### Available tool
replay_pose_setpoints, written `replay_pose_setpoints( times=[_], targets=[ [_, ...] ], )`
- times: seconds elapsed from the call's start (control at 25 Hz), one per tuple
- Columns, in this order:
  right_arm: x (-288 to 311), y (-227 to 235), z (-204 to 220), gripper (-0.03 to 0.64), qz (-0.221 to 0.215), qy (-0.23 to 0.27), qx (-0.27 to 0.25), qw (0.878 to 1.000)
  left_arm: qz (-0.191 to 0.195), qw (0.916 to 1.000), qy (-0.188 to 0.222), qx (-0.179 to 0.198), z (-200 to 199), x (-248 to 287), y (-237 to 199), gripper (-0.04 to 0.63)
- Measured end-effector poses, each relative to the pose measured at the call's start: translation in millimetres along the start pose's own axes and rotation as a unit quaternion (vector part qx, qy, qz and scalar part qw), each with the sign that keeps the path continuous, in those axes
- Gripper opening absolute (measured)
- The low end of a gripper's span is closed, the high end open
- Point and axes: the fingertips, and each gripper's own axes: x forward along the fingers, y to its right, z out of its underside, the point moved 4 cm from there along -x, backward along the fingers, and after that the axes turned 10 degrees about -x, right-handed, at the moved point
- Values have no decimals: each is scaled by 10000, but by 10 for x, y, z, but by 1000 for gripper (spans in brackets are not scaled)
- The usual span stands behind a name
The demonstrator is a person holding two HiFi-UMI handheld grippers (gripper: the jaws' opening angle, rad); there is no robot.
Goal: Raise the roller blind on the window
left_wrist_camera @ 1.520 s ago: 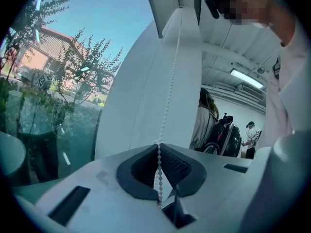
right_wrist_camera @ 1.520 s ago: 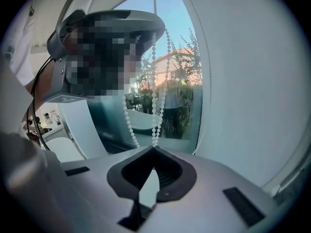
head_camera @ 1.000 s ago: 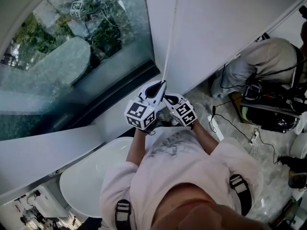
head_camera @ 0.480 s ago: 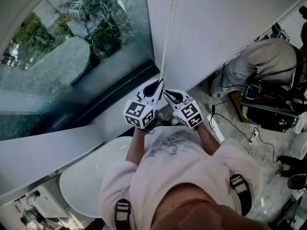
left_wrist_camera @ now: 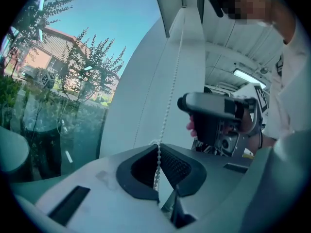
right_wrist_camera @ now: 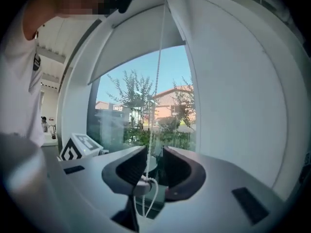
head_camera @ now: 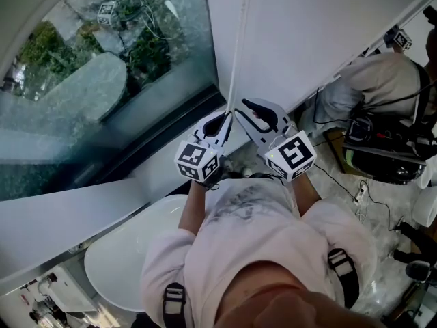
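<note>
White tub, crouching person, floor cables, outdoor trees

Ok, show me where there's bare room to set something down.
Bare: the white ledge between the window glass and the white basin. Crowded: the floor at right, strewn with cables and gear; round the bead chain, where left gripper and right gripper meet.

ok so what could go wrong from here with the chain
1. Only the left gripper is shut on the bead chain; the beads could slip through its grip when pulled.
2. The right gripper stands open around the chain's loop; closing there might pinch both strands and lock the blind.
</note>
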Motion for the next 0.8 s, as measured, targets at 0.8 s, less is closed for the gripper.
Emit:
replay_pose_setpoints(
  times=[0.8],
  targets=[
    [92,365,-1379,63,-75,1265,-245,9916,77,9999,75,47,19,8,59,9]
  ],
)
